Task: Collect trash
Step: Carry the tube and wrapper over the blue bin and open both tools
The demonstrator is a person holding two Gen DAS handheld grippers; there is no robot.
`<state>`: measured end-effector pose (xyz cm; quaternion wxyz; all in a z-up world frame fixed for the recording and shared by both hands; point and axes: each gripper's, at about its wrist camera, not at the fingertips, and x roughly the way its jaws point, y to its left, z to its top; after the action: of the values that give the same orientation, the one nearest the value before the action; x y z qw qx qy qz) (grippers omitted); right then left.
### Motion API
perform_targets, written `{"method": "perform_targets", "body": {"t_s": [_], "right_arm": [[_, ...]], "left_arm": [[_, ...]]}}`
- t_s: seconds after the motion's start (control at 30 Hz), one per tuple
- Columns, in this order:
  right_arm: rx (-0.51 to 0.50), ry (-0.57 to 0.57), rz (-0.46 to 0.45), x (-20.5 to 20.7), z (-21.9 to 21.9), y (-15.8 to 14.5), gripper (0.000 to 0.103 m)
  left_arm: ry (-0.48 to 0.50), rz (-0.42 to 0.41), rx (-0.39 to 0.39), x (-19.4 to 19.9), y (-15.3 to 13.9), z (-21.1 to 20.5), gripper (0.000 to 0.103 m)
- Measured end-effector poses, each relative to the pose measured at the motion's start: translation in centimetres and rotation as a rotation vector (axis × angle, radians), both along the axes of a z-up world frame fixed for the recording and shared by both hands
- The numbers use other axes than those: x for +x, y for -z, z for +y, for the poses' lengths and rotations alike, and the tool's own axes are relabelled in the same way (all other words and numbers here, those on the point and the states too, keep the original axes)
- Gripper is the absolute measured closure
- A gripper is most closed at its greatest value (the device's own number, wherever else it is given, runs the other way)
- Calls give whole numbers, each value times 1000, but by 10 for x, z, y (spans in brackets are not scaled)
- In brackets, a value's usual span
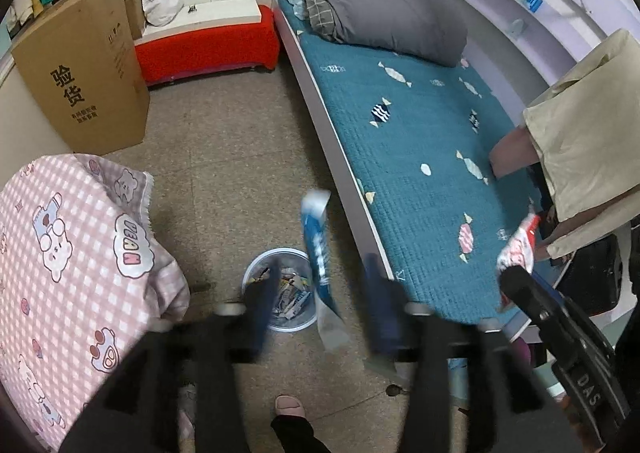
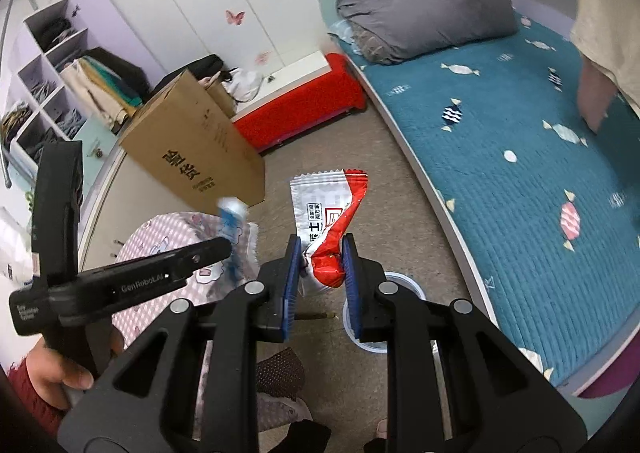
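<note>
- Left wrist view: the left gripper (image 1: 320, 295) points down toward the floor (image 1: 224, 157), and its blue pads are blurred. The jaws stand wide apart, and the blue and white wrapper (image 1: 318, 253) hangs in the gap between them, touching neither pad as far as the blur lets me see.
- Under the left finger stands the trash bin (image 1: 256, 267) on the floor, close to the long edge of the bed (image 1: 420, 157). Many small wrappers lie inside it. The blue wrapper is above the right side of the bin's rim.
- The floor is free between the cardboard box (image 1: 86, 73) at the left and the bed's edge at the right. A pink checked cloth (image 1: 68, 253) fills the lower left.
- At the right edge of this view the right gripper (image 1: 516, 273) shows, with the red and white wrapper (image 1: 518, 245) at its tip, over the near corner of the bed.
- Right wrist view: the right gripper (image 2: 320, 273) is clamped on the red and white wrapper (image 2: 328, 221), which stands up from the pads, creased, with black print on the white part.
- The trash bin (image 2: 404, 281) shows just behind the right pad, mostly hidden.
- The left gripper (image 2: 224, 249) enters from the left, its body held by a hand (image 2: 56, 373); the blue and white wrapper (image 2: 232, 221) is at its tip.
</note>
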<state>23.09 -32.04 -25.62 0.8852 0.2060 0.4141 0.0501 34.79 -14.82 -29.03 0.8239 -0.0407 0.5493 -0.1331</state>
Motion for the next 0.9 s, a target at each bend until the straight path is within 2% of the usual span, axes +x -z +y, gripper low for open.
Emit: {"method": "perform_targets", "body": {"t_s": [0.1,0.4,0.9], "right_arm": [[6,5,11,-2,-5,1,82],[28,-25,15,-5,2,2,82],[-20,-189,-25,16,57,-3,80]], "left_arm": [[-12,-3,2,-1,0,-4,34],[-83,13,50,-16,-1,8,23],[-259,0,119,-45,-18,72,20]]}}
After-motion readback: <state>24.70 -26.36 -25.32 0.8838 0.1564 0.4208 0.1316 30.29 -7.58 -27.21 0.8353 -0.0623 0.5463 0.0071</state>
